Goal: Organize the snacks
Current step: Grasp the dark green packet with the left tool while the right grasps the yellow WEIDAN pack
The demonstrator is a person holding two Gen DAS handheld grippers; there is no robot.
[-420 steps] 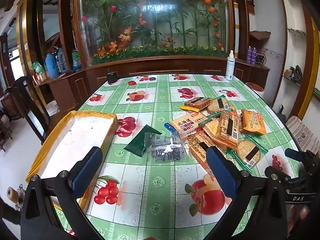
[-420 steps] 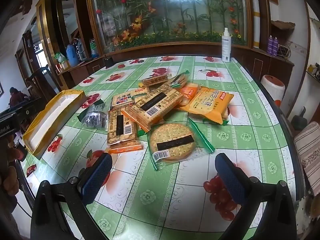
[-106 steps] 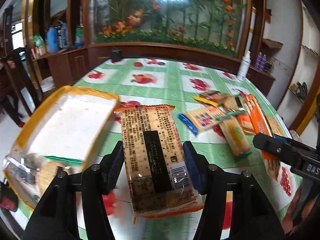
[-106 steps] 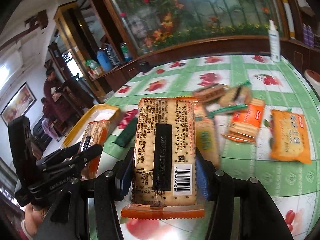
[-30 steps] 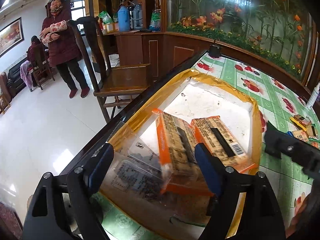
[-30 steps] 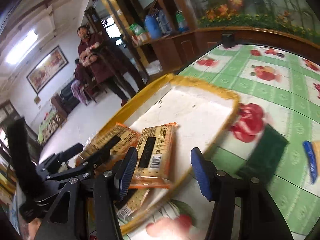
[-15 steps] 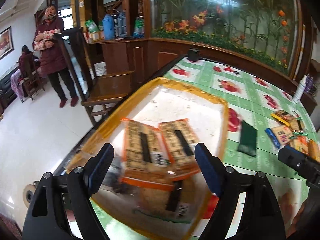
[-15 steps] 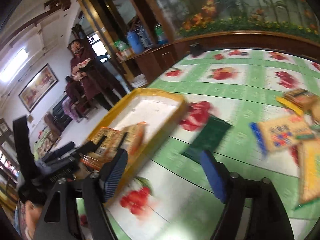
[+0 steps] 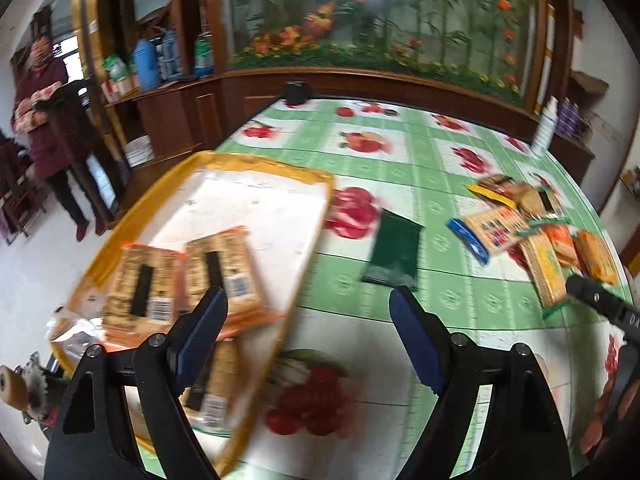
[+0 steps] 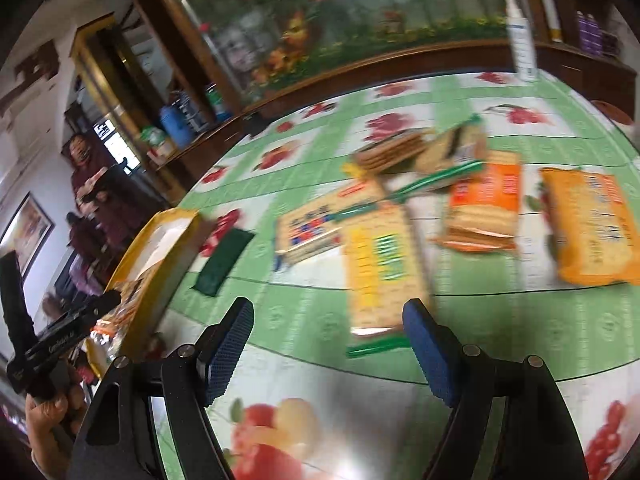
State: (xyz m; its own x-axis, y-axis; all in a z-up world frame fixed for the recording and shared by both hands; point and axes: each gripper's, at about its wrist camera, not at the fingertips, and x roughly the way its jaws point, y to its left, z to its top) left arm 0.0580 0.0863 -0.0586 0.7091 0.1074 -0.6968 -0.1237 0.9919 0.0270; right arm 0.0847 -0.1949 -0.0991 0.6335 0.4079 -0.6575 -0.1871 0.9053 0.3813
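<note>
A yellow-rimmed tray [image 9: 256,160] at the table's left holds two orange cracker packs [image 9: 180,272] side by side and more packets near its front. My left gripper [image 9: 308,332] is open and empty, above the tray's right front rim. My right gripper [image 10: 328,352] is open and empty, just in front of a yellow cracker pack with green print [image 10: 380,264]. Several loose snack packs lie beyond it, among them an orange pack [image 10: 486,204] and a yellow-orange bag [image 10: 592,224]. The tray also shows in the right wrist view [image 10: 160,256].
A dark green packet [image 9: 394,250] lies on the fruit-pattern tablecloth between tray and snack pile. A white spray bottle [image 10: 520,40] stands at the far table edge. A wooden chair and a person [image 9: 44,120] are left of the table.
Both grippers have swung right, away from the tray and toward the snack pile. The two cracker packs stay in the tray. The right gripper now faces the yellow cracker pack.
</note>
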